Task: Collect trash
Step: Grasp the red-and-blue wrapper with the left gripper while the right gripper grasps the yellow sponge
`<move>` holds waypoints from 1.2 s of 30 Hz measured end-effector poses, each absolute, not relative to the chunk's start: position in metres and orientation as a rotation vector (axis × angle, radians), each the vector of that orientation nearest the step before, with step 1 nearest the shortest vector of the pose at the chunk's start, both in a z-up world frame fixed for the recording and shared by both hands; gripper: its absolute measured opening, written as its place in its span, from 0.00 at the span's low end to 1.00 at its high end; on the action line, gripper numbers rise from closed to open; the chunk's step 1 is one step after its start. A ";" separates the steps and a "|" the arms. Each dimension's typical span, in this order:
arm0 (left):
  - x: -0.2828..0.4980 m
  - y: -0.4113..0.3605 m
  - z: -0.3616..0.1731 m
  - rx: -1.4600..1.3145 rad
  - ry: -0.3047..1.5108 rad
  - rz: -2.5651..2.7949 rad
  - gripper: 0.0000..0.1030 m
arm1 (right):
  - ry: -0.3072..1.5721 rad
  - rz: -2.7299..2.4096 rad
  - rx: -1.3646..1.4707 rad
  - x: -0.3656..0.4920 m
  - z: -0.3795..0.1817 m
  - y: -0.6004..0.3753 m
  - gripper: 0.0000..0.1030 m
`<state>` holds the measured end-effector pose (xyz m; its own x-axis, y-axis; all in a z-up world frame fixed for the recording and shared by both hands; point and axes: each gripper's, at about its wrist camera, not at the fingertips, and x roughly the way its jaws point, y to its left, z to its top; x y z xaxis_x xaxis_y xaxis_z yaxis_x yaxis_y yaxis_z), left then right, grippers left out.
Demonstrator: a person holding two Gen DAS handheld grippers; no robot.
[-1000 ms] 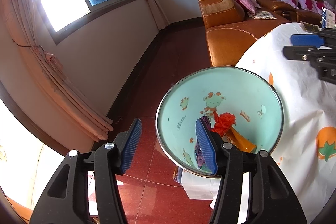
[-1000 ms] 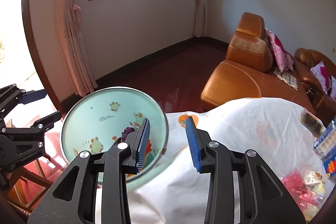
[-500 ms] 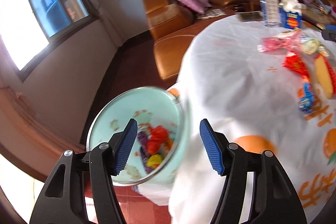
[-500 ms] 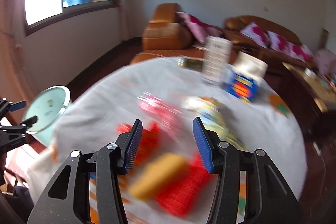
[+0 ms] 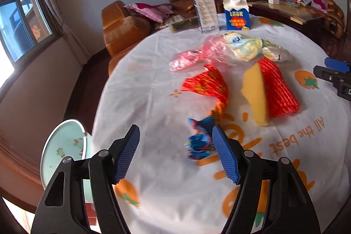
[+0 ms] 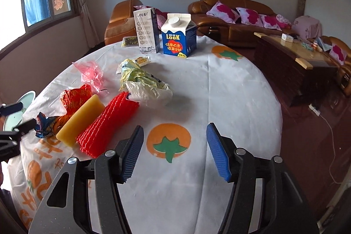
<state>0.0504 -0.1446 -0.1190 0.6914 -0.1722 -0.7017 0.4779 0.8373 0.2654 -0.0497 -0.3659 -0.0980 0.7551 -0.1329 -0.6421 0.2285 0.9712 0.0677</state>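
Two claws, both spread wide.
Left claw (image 5: pixel 175 152) and right claw (image 6: pixel 174 151) hover level, blue pads parted, gripping nothing.

2 cartons (image 6: pixel 179 36), 1 yellow sponge (image 6: pixel 80 118), 1 red foam net (image 6: pixel 108 124), 3 crumpled wrappers (image 5: pixel 200 139), 2 plastic bags (image 6: pixel 148 86), 1 bin (image 5: pixel 63 152).
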 end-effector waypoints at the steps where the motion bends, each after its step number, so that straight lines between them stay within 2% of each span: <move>1: 0.050 -0.149 -0.125 0.461 0.734 -0.381 0.66 | 0.685 -0.197 0.149 -0.050 -0.098 -0.367 0.58; 3: 0.055 -0.155 -0.134 0.478 0.754 -0.376 0.65 | 0.678 -0.194 0.152 -0.051 -0.099 -0.367 0.59; 5: 0.062 -0.155 -0.141 0.481 0.777 -0.378 0.53 | 0.675 -0.192 0.154 -0.051 -0.099 -0.368 0.60; 7: 0.068 -0.152 -0.143 0.469 0.798 -0.391 0.34 | 0.678 -0.193 0.159 -0.050 -0.100 -0.370 0.60; 12: 0.074 -0.149 -0.141 0.473 0.787 -0.417 0.26 | 0.699 -0.189 0.171 -0.047 -0.108 -0.369 0.61; 22: 0.069 -0.114 -0.114 0.486 0.706 -0.384 0.23 | 0.685 -0.185 0.177 -0.047 -0.105 -0.365 0.61; 32: 0.069 -0.075 -0.106 0.477 0.703 -0.328 0.23 | 0.666 -0.139 0.173 -0.036 -0.090 -0.341 0.61; 36: 0.069 -0.061 -0.105 0.467 0.700 -0.302 0.23 | 0.668 -0.082 0.160 -0.022 -0.085 -0.317 0.55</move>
